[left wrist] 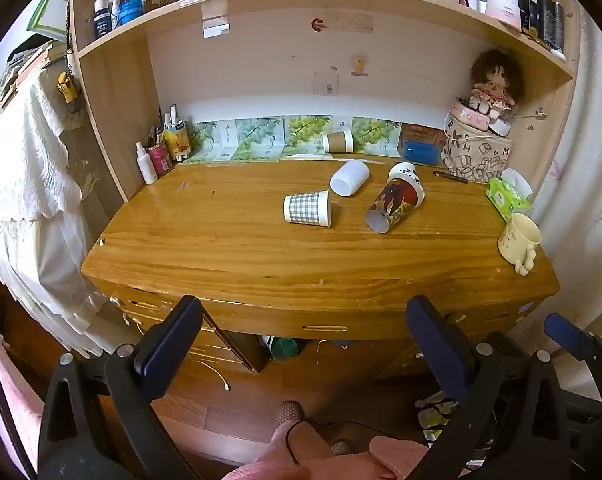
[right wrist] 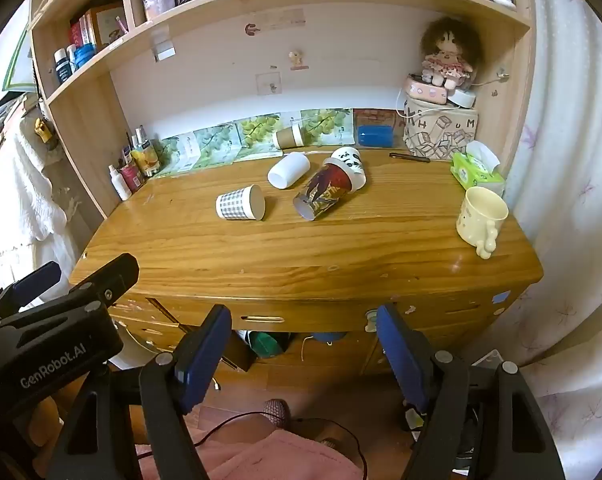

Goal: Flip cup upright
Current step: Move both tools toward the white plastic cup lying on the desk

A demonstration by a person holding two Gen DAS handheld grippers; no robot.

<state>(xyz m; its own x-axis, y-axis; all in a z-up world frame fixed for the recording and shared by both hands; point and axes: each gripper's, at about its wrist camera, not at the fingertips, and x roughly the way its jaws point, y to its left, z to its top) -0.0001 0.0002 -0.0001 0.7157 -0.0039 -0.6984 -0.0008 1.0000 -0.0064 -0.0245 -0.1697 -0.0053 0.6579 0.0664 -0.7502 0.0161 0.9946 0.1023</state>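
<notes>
Several cups lie on their sides on the wooden desk point(left wrist: 221, 248): a grey checked paper cup point(left wrist: 307, 209) point(right wrist: 240, 203), a plain white cup point(left wrist: 350, 177) point(right wrist: 288, 169), a red picture cup point(left wrist: 393, 202) point(right wrist: 325, 191) with a black-and-white cup point(left wrist: 407, 172) point(right wrist: 351, 160) behind it, and a brown paper cup point(left wrist: 338, 141) point(right wrist: 288, 136) at the back. A cream mug point(left wrist: 519, 238) point(right wrist: 481, 218) stands upright at the right edge. My left gripper point(left wrist: 301, 344) and right gripper point(right wrist: 303, 356) are both open and empty, held in front of the desk, well short of the cups.
A green tissue pack point(left wrist: 507, 196) point(right wrist: 477, 170), a printed bag with a doll point(left wrist: 479, 156) point(right wrist: 441, 130), a blue box point(left wrist: 421, 152) and a pen point(left wrist: 450, 176) sit at the back right. Bottles and pens point(left wrist: 161, 156) stand back left. Shelves hang above. Drawers point(left wrist: 325, 327) are below the desk front.
</notes>
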